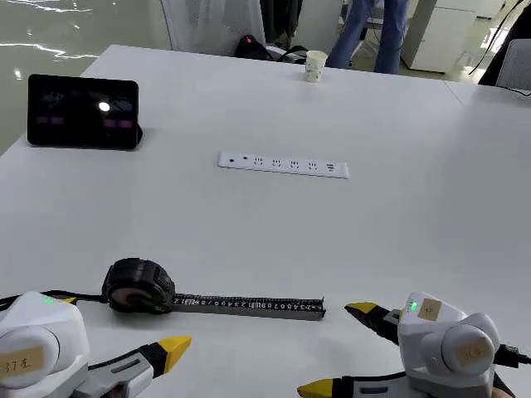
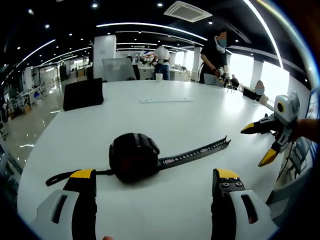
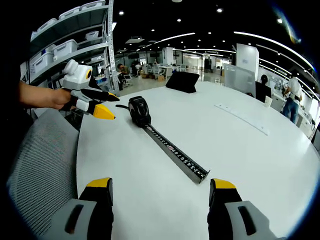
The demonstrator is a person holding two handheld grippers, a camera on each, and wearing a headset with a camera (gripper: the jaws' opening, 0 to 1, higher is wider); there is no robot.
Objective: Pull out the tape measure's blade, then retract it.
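A black tape measure lies on the white table, its blade pulled out flat to the right. A black wrist strap trails from the case. My left gripper is open just in front of the case, touching nothing. My right gripper is open too, a little short of the blade's tip. Each gripper appears in the other's view: the right gripper, the left gripper.
A white power strip lies mid-table. A dark tablet stands at the left, a paper cup at the far edge. A person stands beyond the table. A grey mesh chair sits by the near edge.
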